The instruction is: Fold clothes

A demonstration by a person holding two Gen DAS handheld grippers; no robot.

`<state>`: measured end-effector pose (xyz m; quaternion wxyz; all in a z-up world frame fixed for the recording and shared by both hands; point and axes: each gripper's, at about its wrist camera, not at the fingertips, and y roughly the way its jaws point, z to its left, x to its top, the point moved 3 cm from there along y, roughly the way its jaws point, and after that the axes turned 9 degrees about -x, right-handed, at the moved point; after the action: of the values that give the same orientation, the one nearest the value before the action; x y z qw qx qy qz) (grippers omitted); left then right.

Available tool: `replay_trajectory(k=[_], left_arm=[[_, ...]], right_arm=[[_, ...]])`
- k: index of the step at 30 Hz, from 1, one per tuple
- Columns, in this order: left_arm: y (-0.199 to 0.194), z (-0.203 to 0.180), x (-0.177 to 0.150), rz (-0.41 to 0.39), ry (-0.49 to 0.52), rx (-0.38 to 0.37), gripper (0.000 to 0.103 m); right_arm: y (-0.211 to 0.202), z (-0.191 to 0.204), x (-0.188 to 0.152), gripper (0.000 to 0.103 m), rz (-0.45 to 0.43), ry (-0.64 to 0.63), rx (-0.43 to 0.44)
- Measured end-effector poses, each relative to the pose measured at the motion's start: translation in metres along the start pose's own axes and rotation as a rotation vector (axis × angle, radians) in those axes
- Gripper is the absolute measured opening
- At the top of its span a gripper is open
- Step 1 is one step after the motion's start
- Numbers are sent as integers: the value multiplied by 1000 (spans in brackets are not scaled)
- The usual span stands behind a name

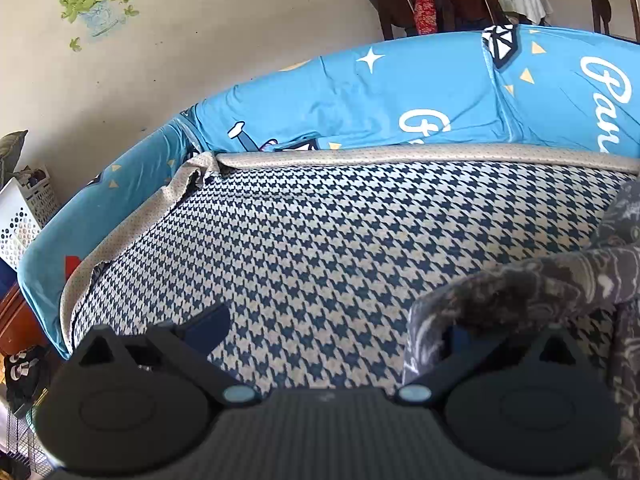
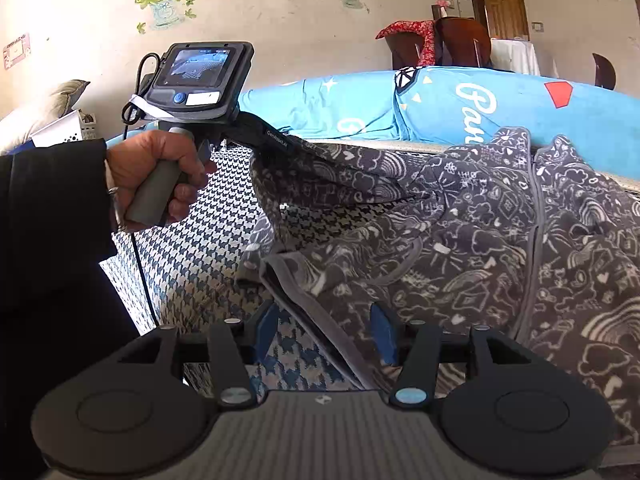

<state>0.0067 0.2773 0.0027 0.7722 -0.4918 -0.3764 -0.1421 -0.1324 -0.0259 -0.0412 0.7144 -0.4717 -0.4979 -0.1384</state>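
Note:
A grey garment with white doodle print [image 2: 460,240] lies spread on the houndstooth bed cover [image 1: 320,240], zipper running up its middle. My left gripper [image 1: 334,332] is wide open; a fold of the garment [image 1: 520,288] drapes over its right finger [image 1: 460,338] and hides the pad, while the left finger is bare. In the right wrist view a hand [image 2: 160,176] holds that gripper's handle, its tip tucked under the garment's raised edge. My right gripper [image 2: 325,330] is open low over the bed, the garment's grey hem [image 2: 304,308] running between its blue pads.
A blue printed quilt [image 1: 360,92] is rolled along the bed's far side. A white perforated basket [image 1: 24,216] stands at the left by the wall. Dark wooden chairs [image 2: 460,40] with a red cloth stand behind the bed. A black sleeve [image 2: 48,216] fills the left.

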Motion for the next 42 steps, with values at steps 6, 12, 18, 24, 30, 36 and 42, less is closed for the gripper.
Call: replay_trajectory(k=[6,12,18,24,30,36,42], left_arm=[[18,21,6,15,-64,18,103],[30,29,13,3,-65,39,103],[41,48,22,7,-156,83,103],[48,51,17,42,-162,102,103],[37,55,15,37,-189,69,103],[33,61,13,35,-197,91,103],[31,65,15,20,-199,137,103]], right_arm=[[18,13,2,58,-5,-39,-22],[34,33,5,69,-26,-119,-59],[57,41,7,70,-12,-152,-110],[79,40,9,23,49,-125,-113],[75,47,16,12,46,-55,-3],[75,57,16,12,41,-62,34],[75,60,10,12,60,-65,87]])
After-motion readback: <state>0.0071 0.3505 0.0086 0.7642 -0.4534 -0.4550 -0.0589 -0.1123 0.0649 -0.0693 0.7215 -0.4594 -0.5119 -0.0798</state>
